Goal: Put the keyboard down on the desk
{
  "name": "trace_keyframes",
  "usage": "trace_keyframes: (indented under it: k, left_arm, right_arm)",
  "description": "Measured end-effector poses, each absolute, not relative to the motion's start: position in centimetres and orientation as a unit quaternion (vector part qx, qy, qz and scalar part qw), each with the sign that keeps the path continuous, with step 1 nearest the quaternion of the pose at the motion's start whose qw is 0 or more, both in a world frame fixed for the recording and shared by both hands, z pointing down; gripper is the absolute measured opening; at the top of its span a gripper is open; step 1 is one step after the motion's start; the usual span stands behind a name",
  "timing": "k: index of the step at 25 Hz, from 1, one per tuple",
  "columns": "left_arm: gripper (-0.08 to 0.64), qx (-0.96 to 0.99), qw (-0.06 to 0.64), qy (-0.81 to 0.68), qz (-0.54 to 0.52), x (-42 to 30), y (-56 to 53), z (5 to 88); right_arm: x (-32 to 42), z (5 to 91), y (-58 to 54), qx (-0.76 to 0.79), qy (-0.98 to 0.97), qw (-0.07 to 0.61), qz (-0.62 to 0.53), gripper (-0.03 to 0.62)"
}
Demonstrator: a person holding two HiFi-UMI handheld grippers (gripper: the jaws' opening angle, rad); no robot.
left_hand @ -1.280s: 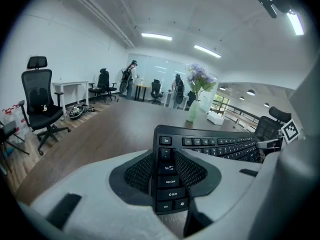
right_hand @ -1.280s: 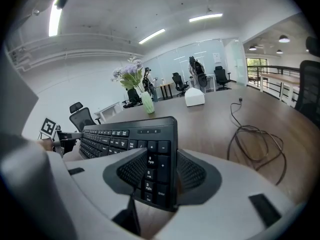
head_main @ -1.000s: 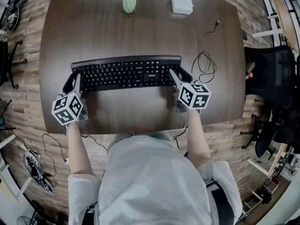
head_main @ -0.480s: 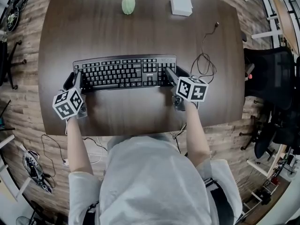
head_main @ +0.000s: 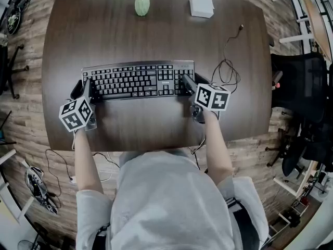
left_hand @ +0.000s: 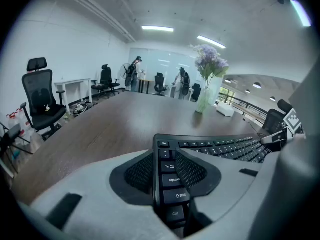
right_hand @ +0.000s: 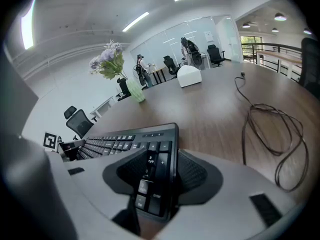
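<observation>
Keyboard (head_main: 136, 79), black, stretches between the two grippers across the near half of the dark wooden bench (head_main: 156, 35), level with the top; whether it rests on the top or hangs just above it I cannot tell. At its left end the left gripper (head_main: 86, 90) has its fingers (left_hand: 137, 173) pinching the edge by the Shift and Ctrl keys. At its right end the right gripper (head_main: 188, 83) has its fingers (right_hand: 199, 173) pinching the number pad. Far beyond the fingers, at the bench's back edge, stand a pale green vase (head_main: 142, 4) of lilac flowers and a white box (head_main: 201, 3). Just right of the right fingers a thin dark cable (head_main: 227, 69) lies in loops on the bare top. Round the bench runs a wood-plank floor (head_main: 26, 134), with a black office chair (head_main: 299, 85) off to the right. Past the left fingers opens a bright office: more black chairs (left_hand: 42, 99), a white table (left_hand: 75, 86), a glass wall (left_hand: 150, 66) and strip lights (left_hand: 157, 28) on the ceiling
</observation>
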State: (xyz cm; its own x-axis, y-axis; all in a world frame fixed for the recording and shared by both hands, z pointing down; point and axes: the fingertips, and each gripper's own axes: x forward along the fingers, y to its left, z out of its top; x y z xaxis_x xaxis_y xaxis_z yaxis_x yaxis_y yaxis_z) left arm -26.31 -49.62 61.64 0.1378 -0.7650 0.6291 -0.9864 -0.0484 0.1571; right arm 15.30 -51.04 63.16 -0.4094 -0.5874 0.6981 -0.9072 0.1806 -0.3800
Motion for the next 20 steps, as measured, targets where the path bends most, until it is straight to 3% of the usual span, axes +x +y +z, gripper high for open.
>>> trace_keyframes:
  k: [12,13,16,20]
  left_arm:
    - [0.122,0.723,0.217,-0.627,0.192,-26.2,-49.6,58.5]
    - [0.089,0.725,0.209,-0.628,0.193,-26.1,-49.3,58.0]
    - [0.028,0.730,0.184,-0.630,0.193,-25.8,-48.8,56.5]
    - [0.015,0.741,0.165,-0.628,0.174,-25.0,-48.3,54.4]
  right_arm:
    - [15.0,60.4,-50.9,0.533,-0.763,0.222,0.291,0.185]
    - [15.0,59.9,-50.7,0.537,-0.764,0.219,0.283,0.171]
    - [14.9,58.3,-50.2,0.550,-0.765,0.208,0.261,0.042]
    - [14.3,56.4,-49.4,0.554,-0.774,0.198,0.233,0.017]
